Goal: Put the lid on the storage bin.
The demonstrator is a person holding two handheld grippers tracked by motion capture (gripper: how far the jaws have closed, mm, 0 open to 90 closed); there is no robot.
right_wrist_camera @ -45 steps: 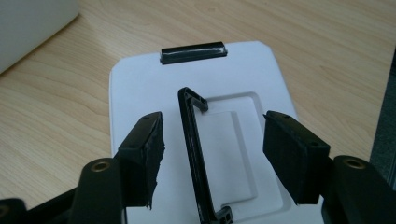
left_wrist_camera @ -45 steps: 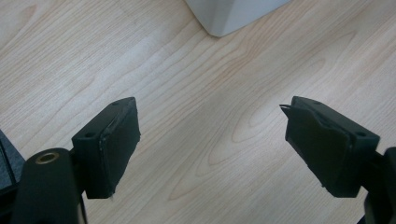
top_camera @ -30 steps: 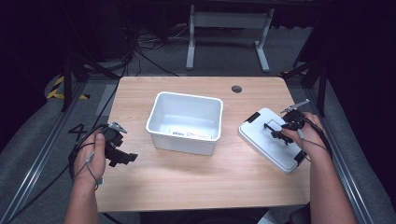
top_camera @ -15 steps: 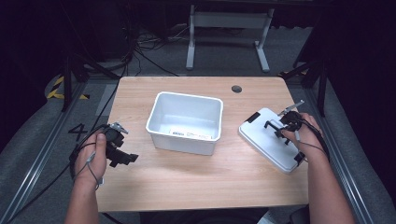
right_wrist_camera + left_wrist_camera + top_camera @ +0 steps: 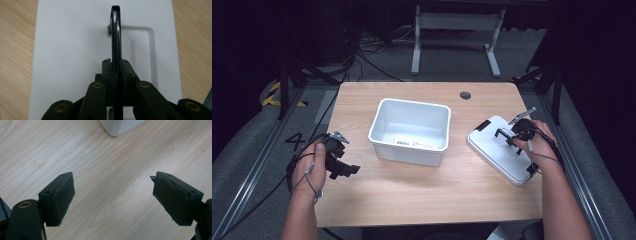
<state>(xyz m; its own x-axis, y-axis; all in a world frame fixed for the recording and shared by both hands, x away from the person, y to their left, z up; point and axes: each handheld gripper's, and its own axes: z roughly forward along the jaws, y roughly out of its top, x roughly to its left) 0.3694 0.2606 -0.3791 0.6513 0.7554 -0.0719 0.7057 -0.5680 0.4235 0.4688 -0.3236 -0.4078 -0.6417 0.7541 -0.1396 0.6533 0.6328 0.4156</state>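
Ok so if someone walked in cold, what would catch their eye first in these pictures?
Probably the white bin standing open in the middle of the wooden table. To its right lies a white lid, where the right gripper has just closed its jaws on the lid's black handle. At the left, the left gripper hangs open over bare wood.

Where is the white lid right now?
In the high view the white lid lies flat at the table's right side, right of the white bin, its black handle clamped in the right tool.
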